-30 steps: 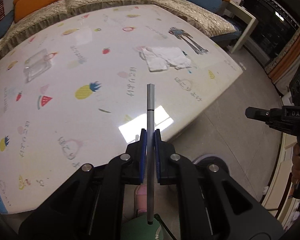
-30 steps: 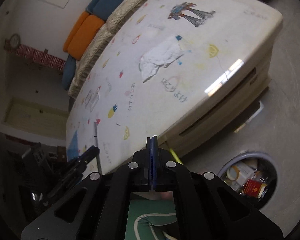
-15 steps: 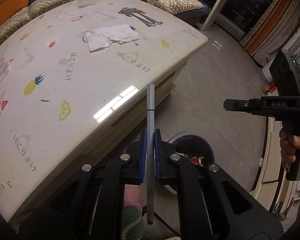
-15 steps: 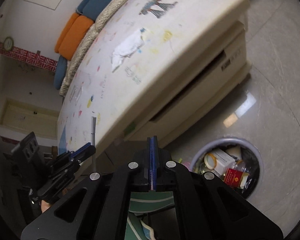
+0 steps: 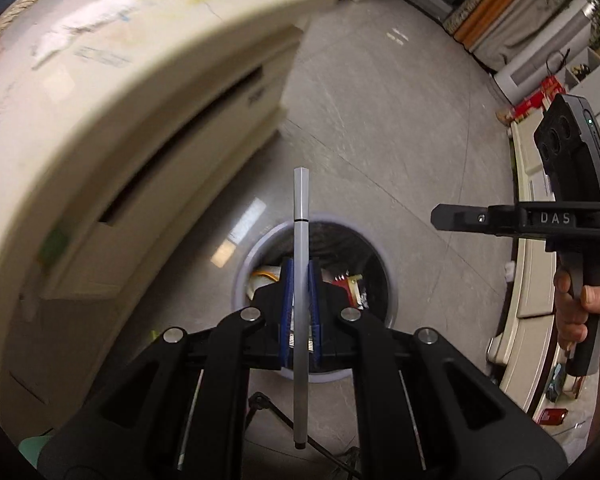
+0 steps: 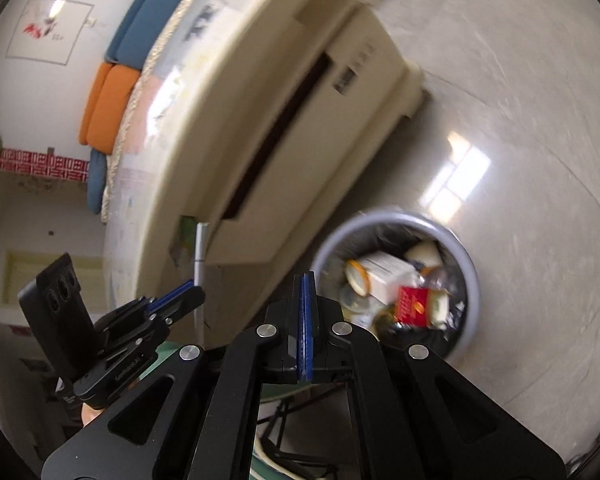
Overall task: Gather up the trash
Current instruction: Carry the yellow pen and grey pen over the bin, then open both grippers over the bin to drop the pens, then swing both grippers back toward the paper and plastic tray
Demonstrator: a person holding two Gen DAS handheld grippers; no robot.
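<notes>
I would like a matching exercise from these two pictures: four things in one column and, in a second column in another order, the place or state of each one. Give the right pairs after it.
Things:
1. grey pen
2. right gripper
3. trash bin
4. orange cushions

Places or states:
A. on the floor beside the cream table, with packaging inside
B. shut, with nothing between its pads
C. clamped between the blue pads of the left gripper
D. far behind the table, by the wall

Pairs: 1-C, 2-B, 3-A, 4-D
</notes>
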